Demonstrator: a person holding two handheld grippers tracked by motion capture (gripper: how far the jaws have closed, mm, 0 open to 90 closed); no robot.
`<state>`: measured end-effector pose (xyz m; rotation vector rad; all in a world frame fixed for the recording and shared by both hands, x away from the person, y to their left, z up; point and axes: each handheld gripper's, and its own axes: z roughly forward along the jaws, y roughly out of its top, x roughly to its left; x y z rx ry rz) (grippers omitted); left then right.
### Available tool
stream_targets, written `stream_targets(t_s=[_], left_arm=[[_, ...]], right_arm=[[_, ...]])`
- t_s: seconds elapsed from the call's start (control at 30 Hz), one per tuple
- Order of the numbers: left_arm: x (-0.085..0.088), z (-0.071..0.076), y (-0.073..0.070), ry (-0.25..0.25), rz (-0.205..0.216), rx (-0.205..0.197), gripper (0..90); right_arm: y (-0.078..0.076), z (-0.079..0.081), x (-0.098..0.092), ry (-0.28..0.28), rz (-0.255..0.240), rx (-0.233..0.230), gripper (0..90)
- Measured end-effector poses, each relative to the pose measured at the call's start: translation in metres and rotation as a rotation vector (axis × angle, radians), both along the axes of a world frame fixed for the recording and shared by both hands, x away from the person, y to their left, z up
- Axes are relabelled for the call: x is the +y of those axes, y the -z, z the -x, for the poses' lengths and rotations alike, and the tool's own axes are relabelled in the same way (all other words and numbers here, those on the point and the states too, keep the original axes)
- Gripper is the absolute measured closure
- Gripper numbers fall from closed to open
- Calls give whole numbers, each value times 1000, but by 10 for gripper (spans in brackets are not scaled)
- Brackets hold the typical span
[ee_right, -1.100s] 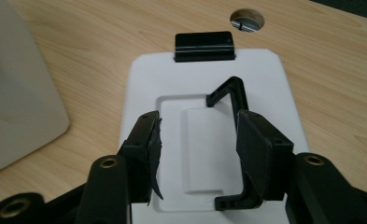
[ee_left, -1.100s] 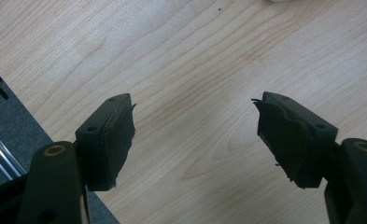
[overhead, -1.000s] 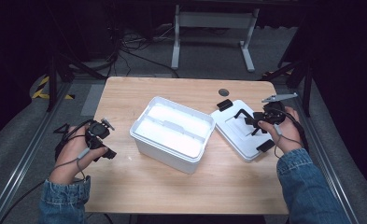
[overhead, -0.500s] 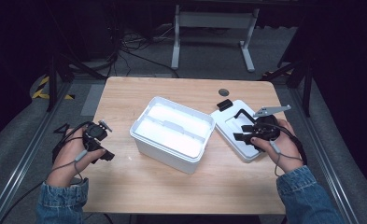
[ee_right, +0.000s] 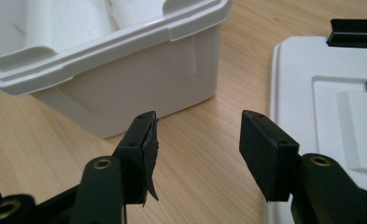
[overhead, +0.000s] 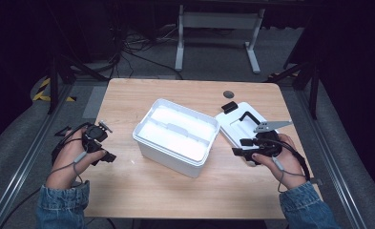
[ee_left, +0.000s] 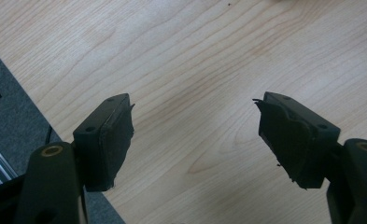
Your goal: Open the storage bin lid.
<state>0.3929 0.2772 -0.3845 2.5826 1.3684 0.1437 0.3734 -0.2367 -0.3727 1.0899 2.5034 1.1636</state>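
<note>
- One wooden table, seen from the high view; one white bin sits near its centre, open at the top, with two inner compartments split by one divider.
- One white lid lies flat at about 3 o'clock from the bin, close beside it; it carries black clips, of which one shows at the lid's 12 o'clock edge. Total clip count: cannot tell.
- One small dark round spot on the table at 12 o'clock from the lid.
- Two grippers, one per hand.
- Left gripper: jaws spread wide, nothing between them, bare wood below. In the high view it sits at 9 o'clock from the bin, apart from it, over the table's left edge.
- Right gripper: jaws spread, nothing between them. Bin wall lies ahead at about 11 o'clock, lid edge at 2 o'clock in the right gripper view; it touches neither that I can tell.
- Two denim sleeves at the table's 6 o'clock edge, one on the left.
</note>
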Motion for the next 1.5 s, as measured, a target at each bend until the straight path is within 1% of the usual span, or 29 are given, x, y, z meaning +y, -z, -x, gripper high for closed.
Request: stream_targets(t_s=[0.03,0.07,0.1,0.13,0.17,0.23,0.27,0.33,0.4,0.47,0.5,0.67,0.73,0.8,0.87,0.97,1.07,1.13,1.2,1.3,1.33,1.43,1.5], left_arm=[[2,-1,-1,4,-9,0,270],[2,0,0,-11,2,2,270],[3,0,0,-9,-1,3,270],[3,-1,0,2,-13,-5,270],[2,0,0,-13,0,2,270],[2,-1,0,-4,-5,4,270],[1,0,1,-10,0,9,269],[0,-1,1,-2,-1,5,268],[0,-1,1,-5,-1,6,268],[0,-1,0,3,-10,2,267],[-1,-1,1,1,-9,7,267],[-3,-2,1,6,-11,10,267],[-5,-2,1,8,-15,7,267],[-6,-1,2,7,-14,10,267],[-7,-2,2,13,-16,13,267],[-7,-2,3,15,-16,14,266],[-6,-3,3,15,-20,15,266],[-6,-3,3,15,-19,16,266],[-6,-2,3,15,-19,15,266],[-7,-3,3,17,-18,18,266],[-7,-3,3,19,-19,19,266],[-8,-2,3,20,-21,15,266],[-8,-2,3,20,-20,18,265]], right_arm=[[2,1,1,-7,-1,0,473],[4,3,1,-10,-3,-1,473],[6,4,2,-15,-2,-3,472],[8,6,3,-19,-1,-4,472],[10,8,4,-20,-2,-2,472],[15,11,7,-28,-3,-1,468],[16,12,8,-30,-2,-4,468],[21,14,10,-37,-2,0,468],[26,15,13,-46,-11,8,467],[32,17,15,-57,-3,7,465],[34,18,17,-58,-2,9,464],[44,23,23,-68,-1,-3,458],[49,27,28,-68,5,-19,456],[56,31,35,-83,1,-14,450],[63,33,41,-100,27,-17,446],[69,35,46,-115,47,-12,438],[73,35,49,-126,63,-4,438],[76,34,50,-135,57,-3,438],[80,34,52,-149,51,10,441],[83,35,54,-181,66,-1,445],[84,35,55,-188,61,1,445],[86,37,56,-215,47,-15,445],[88,38,57,-217,44,-11,445]])
